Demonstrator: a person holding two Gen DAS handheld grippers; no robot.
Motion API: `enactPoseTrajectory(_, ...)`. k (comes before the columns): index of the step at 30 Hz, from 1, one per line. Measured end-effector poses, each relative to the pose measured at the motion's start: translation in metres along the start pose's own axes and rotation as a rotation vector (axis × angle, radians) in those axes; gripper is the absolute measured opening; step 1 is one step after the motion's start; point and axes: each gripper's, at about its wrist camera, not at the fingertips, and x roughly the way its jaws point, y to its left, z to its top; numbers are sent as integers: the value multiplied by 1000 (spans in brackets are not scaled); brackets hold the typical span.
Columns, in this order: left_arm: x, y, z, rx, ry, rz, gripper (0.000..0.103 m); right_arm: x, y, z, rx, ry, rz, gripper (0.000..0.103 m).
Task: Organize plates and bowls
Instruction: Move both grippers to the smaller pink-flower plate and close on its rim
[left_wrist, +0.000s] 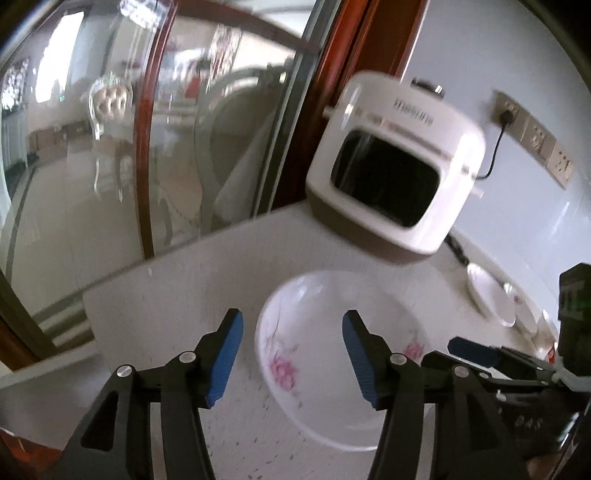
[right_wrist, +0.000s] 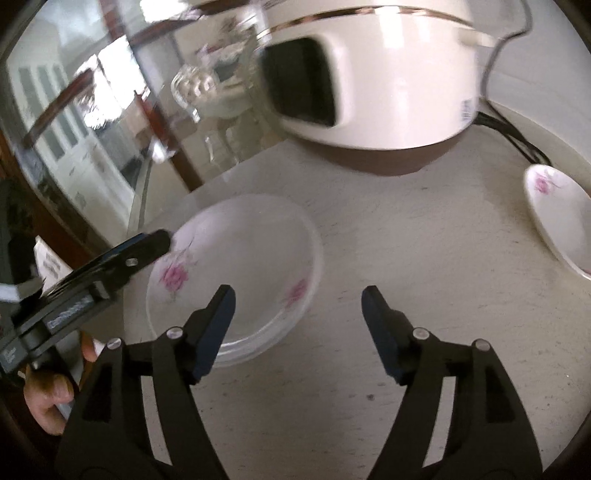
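A white plate with pink flowers (left_wrist: 332, 354) lies on the pale countertop (left_wrist: 177, 295), under and between the fingers of my left gripper (left_wrist: 292, 332), which is open and holds nothing. In the right wrist view this looks like a stack of such plates (right_wrist: 236, 273), with my open right gripper (right_wrist: 298, 301) just right of its near rim, its left finger over the rim. The left gripper's finger (right_wrist: 147, 247) reaches the stack's left edge, held by a hand (right_wrist: 51, 402). Another flowered plate (right_wrist: 557, 218) lies at the far right, also seen in the left wrist view as plates (left_wrist: 491, 295).
A white countertop appliance with a dark window (left_wrist: 395, 166) stands behind the plates, its cord running to a wall socket (left_wrist: 508, 114). A glass door with a wooden frame (left_wrist: 147, 129) borders the counter on the left. The right gripper's finger (left_wrist: 476, 350) shows at the right.
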Motion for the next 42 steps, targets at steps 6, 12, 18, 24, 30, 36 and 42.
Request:
enactPoseTrajectory(6,-13,-32,18,35,-74,-75,64,-23,-56,5,197,-102,-42,74)
enactPoseTrajectory(12,-13,-85,33,91,-93,-184,66,-52,-118,1,428,-234,-120,74)
enactPoseTrajectory(18,7,-141,43,142,-30,-293,68,-78,-166,-5,613,-332,-169,74)
enactPoseTrajectory(24,47,-191,46,152,88,-368,68,-85,-200,-20,736,-366,-198,74)
enactPoseTrajectory(30,103,-218,37,118,238,-398,68,-78,-224,-31,785,-374,-213,74)
enactPoseTrajectory(36,142,-234,22,132,304,-400,67,-71,-238,-37,799,-365,-222,65)
enactPoseTrajectory(42,160,-241,10,157,313,-389,63,-65,-242,-40,805,-350,-226,64)
